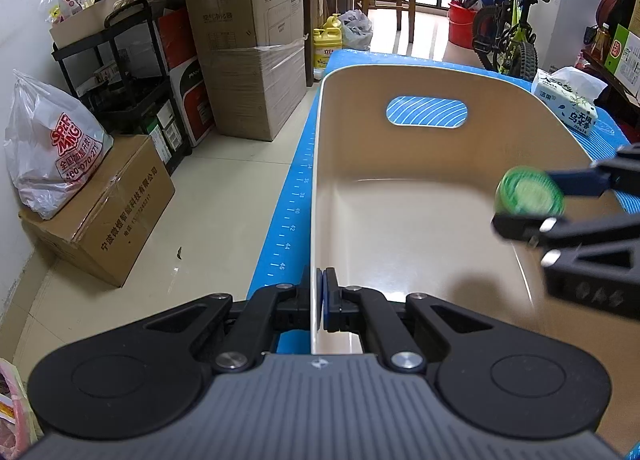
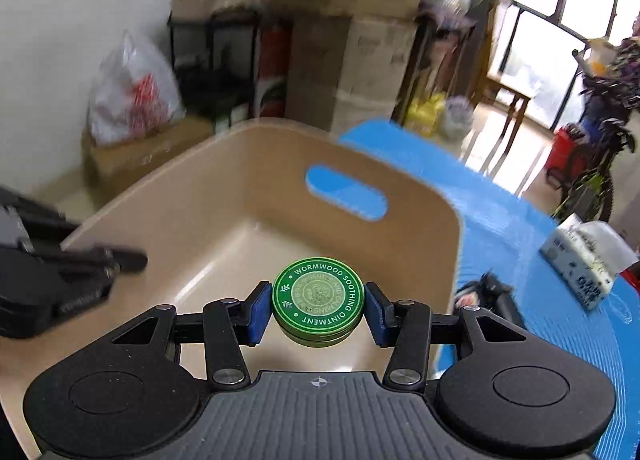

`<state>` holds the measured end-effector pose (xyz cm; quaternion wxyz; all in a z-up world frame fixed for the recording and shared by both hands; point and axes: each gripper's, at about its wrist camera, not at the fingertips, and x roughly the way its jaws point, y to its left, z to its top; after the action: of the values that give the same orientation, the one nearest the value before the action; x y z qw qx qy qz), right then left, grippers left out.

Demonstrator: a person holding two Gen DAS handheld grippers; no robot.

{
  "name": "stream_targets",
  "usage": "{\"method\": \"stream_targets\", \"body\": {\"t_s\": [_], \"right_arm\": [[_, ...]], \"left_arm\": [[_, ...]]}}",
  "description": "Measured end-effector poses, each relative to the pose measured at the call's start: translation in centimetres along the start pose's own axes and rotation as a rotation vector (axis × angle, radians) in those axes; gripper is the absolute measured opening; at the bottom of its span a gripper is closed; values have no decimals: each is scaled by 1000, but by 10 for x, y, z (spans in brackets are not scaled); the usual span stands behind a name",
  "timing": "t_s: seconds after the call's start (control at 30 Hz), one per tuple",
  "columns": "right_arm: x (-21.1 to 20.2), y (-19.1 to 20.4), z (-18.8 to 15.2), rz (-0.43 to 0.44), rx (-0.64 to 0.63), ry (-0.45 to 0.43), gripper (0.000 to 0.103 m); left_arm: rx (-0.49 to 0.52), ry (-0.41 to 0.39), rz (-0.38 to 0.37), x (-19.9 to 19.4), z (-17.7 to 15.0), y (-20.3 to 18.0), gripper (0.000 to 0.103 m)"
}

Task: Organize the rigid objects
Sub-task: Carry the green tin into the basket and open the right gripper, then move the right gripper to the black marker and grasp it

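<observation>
A round green ointment tin sits between the blue pads of my right gripper, which is shut on it and holds it over the beige plastic bin. In the left wrist view the same tin and right gripper hang above the bin's right side. My left gripper is shut on the near left rim of the bin. The bin's floor shows nothing lying in it. The left gripper appears blurred at the left in the right wrist view.
The bin stands on a blue mat over a table. A tissue pack lies at the far right of the mat. A dark object lies on the mat beside the bin. Cardboard boxes, a plastic bag and a bicycle stand around.
</observation>
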<state>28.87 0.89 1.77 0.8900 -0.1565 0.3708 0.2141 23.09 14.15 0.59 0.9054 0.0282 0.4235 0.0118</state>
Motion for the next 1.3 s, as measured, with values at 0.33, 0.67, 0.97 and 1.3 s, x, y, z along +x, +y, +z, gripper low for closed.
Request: {"method": "stream_targets", "body": {"t_s": [0.33,0.67,0.97,1.3], "right_arm": [[36,24,-2,49,-128,245,53],[37,34,0,37,-152,274,68],[-22,10,1,-3,-90,98,80],[-101,-68,-22,-126,79,-81,82]], "left_arm": [[4,-1,3,1,0,0,4],[5,-1,3,1,0,0,4],[7,-1,5,1,0,0,4],[7,-1,5,1,0,1,5]]}}
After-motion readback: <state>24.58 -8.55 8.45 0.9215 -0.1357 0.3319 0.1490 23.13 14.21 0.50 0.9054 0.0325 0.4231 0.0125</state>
